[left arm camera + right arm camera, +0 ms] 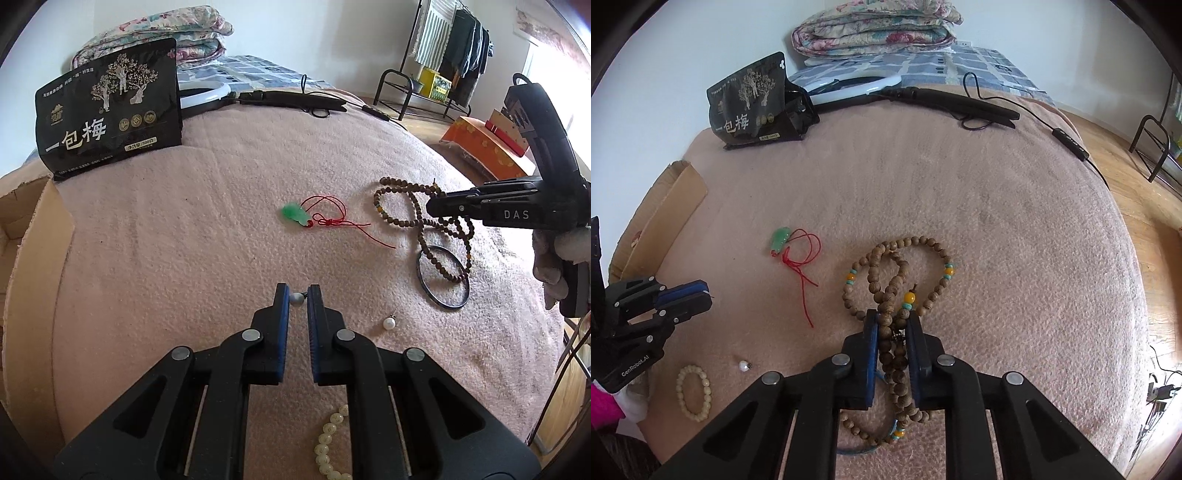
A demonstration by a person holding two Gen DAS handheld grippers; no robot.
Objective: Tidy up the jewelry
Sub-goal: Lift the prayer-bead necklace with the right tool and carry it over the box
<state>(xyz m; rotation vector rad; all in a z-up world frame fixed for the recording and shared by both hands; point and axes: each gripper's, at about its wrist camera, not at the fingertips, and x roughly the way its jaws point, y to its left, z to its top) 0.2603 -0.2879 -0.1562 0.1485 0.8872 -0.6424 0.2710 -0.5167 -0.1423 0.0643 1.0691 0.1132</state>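
The pink blanket (221, 229) carries six pieces of jewelry, placed here relative to the green pendant (294, 215), which lies on its knotted red cord (332, 221) near the blanket's middle.

The left gripper (298, 295) sits on the near side of the pendant, its two fingers narrowed onto one small grey bead earring (297, 297) held at the tips. One white pearl earring (389, 323) lies loose on the blanket to the right of that gripper, nearer the camera than the pendant. One cream bead bracelet (328, 443) lies nearest of all, partly hidden under the left gripper.

Right of the pendant lies one long wooden bead string (897, 280), looped over itself, with orange and turquoise accent beads. The right gripper (893, 325) has its fingers closed narrowly around several strands of it. One dark bangle (443, 277) lies under the string's near loops.

Beyond the pendant, at the blanket's far left, stands one black pouch (110, 110) with trees printed on it. One cardboard box (26, 236) lies left of the pendant at the blanket's edge. One white ring light (849, 83) and one folded quilt (875, 29) lie farther back.
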